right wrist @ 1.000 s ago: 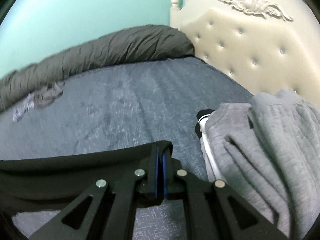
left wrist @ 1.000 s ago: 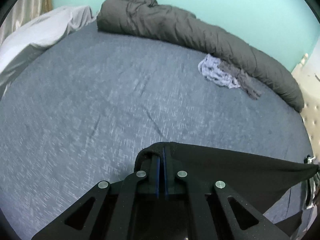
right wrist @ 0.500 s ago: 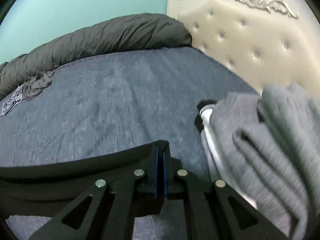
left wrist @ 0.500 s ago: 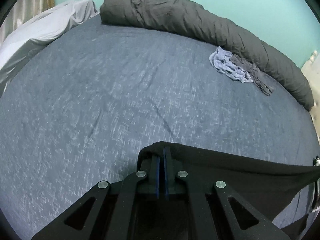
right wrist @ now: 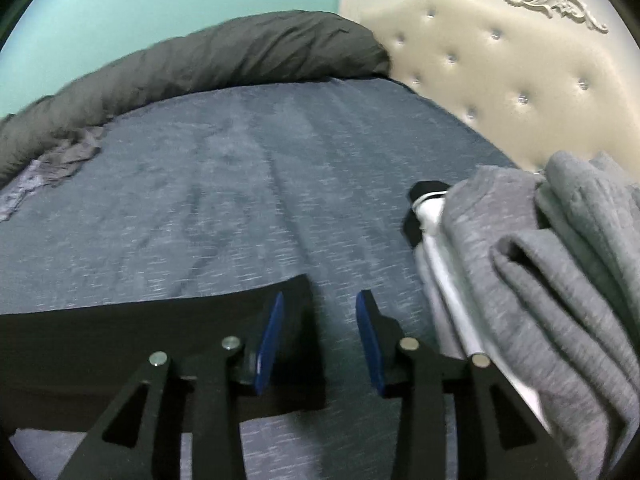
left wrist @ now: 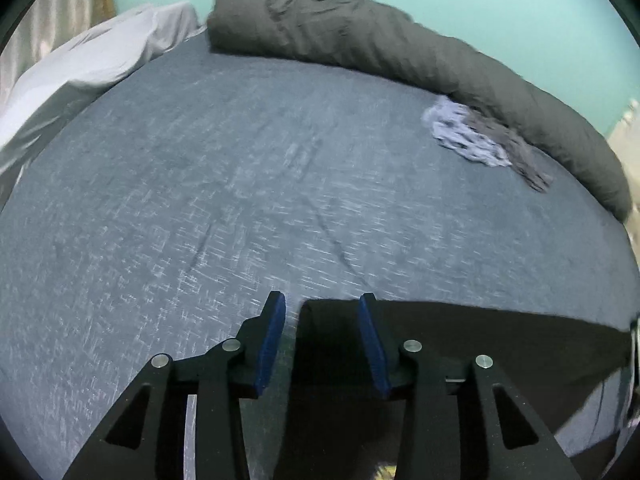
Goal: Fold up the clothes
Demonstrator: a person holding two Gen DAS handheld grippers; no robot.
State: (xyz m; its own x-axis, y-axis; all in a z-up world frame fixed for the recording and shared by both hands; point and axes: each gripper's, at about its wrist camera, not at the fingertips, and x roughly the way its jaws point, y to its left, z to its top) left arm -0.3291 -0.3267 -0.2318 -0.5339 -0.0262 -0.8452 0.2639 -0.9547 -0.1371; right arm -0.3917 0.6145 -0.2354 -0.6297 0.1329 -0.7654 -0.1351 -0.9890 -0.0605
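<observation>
A black garment [left wrist: 480,344] lies flat on the blue-grey bed sheet [left wrist: 240,184]; it also shows in the right wrist view [right wrist: 120,340]. My left gripper [left wrist: 322,308] is open, its blue pads either side of the garment's left corner. My right gripper [right wrist: 320,308] is open over the garment's right corner, which lies by the left pad. Neither gripper holds anything.
A rolled dark grey duvet [left wrist: 400,52] lies along the far edge by the teal wall. A crumpled light blue and grey garment [left wrist: 480,140] lies beside it. A grey folded clothes pile [right wrist: 540,280] sits right, before the cream tufted headboard [right wrist: 500,60]. A white sheet [left wrist: 80,64] lies far left.
Both grippers have opened and let go of the black garment's corners. The garment's edge has dropped from taut and raised to lying on the bed.
</observation>
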